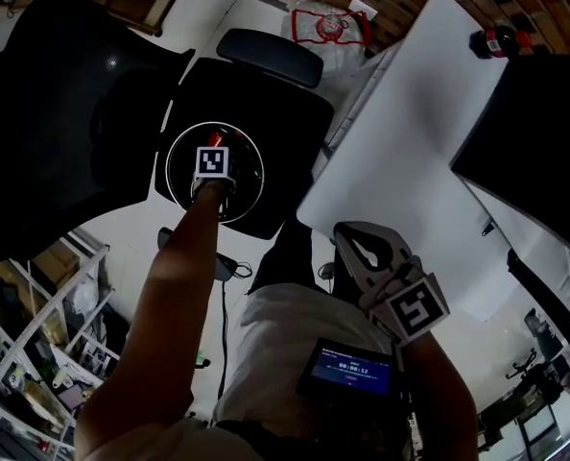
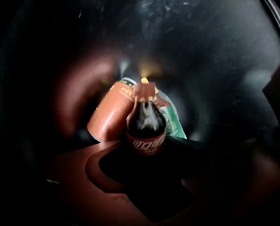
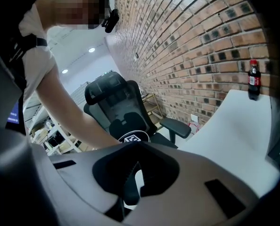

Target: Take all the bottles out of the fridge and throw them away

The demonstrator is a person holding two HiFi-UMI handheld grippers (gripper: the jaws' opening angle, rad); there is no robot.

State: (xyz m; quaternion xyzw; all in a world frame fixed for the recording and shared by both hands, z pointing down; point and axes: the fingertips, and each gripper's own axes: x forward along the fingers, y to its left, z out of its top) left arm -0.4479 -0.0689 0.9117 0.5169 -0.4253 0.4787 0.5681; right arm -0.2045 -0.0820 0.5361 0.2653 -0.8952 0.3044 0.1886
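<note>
Step in hand: throw-away. A cola bottle is gripped by the left hand-held gripper, jaws closed on its lower body, cap pointed away. The gripper is aimed steeply down inside the round bin, seen at left by a black chair. In the left gripper view the bin's dark wall is seen all round. An orange can and a green wrapper are seen at the bottom, just beyond the cap. Whether the cap touches them cannot be told.

The right hand-held gripper is closed with nothing between its jaws, and is held near the body at right, beside the white surface. A second bottle stands upright at the far end of the surface, by the brick wall. A dark block at right is judged likely to be the fridge. Its inside is not shown, so any bottles in it cannot be counted.

Next move, as judged: the left jaws are to be opened so the bottle is dropped among the rubbish, then the gripper is to be lifted straight out past the rim. Little risk is seen, since the bottle is well below the rim. The task is judged unfinished, and the second bottle is likely to be fetched next.
</note>
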